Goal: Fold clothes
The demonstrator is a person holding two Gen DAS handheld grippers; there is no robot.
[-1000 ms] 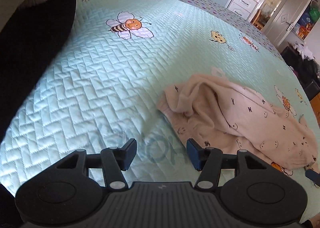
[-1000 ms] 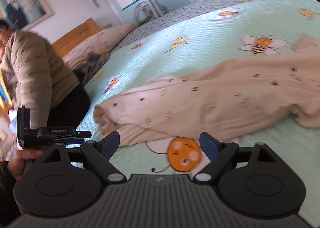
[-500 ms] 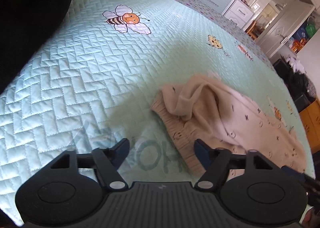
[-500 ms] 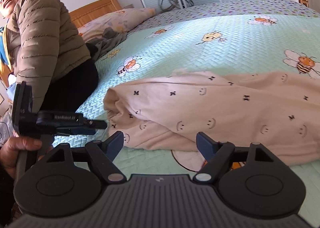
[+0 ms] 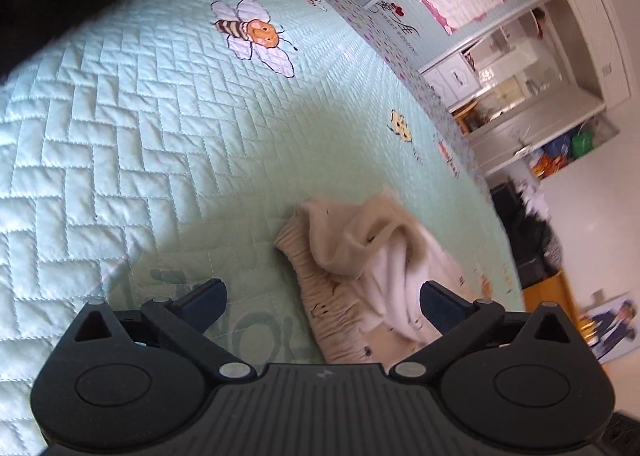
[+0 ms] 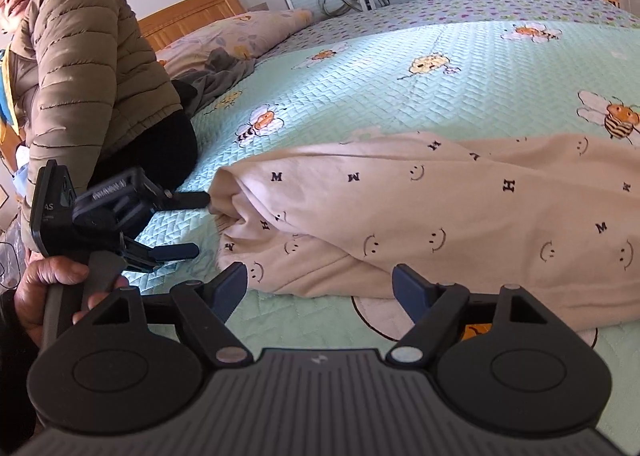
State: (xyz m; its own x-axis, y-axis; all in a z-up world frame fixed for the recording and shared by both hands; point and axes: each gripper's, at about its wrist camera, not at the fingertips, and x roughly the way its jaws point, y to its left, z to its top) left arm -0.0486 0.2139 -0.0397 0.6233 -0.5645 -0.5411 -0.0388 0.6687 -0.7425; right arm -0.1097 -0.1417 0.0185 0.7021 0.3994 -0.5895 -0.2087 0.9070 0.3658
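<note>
A cream garment (image 6: 460,212) printed with smiley faces and letters lies crumpled on the mint bee-print quilt (image 6: 400,96). Its ribbed waistband (image 5: 320,308) shows low in the left wrist view. My left gripper (image 5: 320,296) hovers over that waistband with its jaws opening wide; the band lies between the fingers, and the pads do not press it. In the right wrist view the left gripper (image 6: 200,223) reaches the garment's left end. My right gripper (image 6: 318,280) is open at the garment's near edge, with cloth just ahead of its fingers.
A person in a tan puffer jacket (image 6: 88,68) kneels at the bed's left side, one hand (image 6: 48,288) on the left gripper's handle. A pillow (image 6: 240,36), dark cloth (image 6: 224,72) and a wooden headboard (image 6: 192,12) lie beyond. Cabinets (image 5: 500,68) stand past the bed.
The left gripper's jaws have spread much wider, and it has rolled and sunk toward the waistband. The right gripper swung over to the garment's edge, then held still.
</note>
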